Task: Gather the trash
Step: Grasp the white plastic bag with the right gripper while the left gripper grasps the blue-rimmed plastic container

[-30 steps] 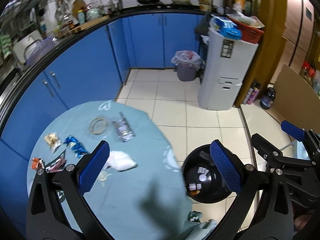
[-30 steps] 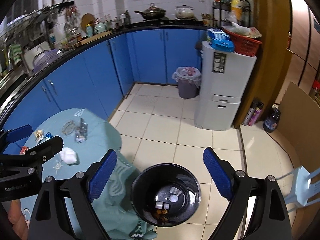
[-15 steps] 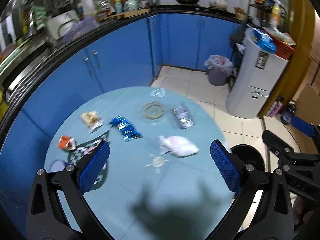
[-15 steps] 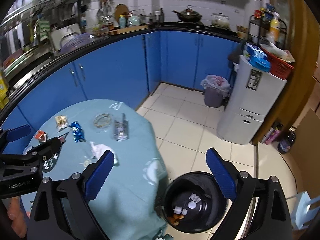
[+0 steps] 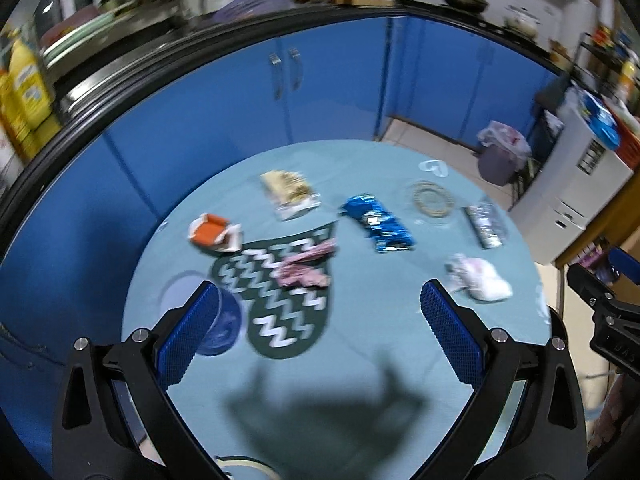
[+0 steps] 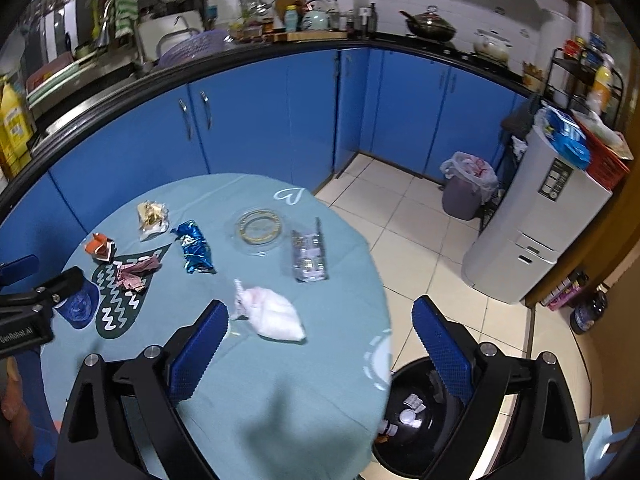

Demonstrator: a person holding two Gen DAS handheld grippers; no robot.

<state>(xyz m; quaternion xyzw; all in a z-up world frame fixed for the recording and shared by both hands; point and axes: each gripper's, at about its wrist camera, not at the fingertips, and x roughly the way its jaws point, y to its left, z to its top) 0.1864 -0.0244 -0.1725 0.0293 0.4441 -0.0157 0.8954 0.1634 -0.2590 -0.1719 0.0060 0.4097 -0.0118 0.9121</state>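
black bin (image 6: 404, 436), bottles and scraps inside

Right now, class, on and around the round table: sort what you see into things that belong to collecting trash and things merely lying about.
Belongs to the job:
- white crumpled bag
- blue foil wrapper
- pink wrapper
- orange carton scrap
- beige snack packet
- black bin

Lying about:
- glass dish
- clear glass
- blue bowl

A home kitchen is shown. Blue cabinets (image 6: 256, 120) under a black counter are seen at twelve o'clock, with a wok (image 6: 432, 28), kettle (image 6: 318, 20) and sink tap (image 6: 106, 20) set along it.
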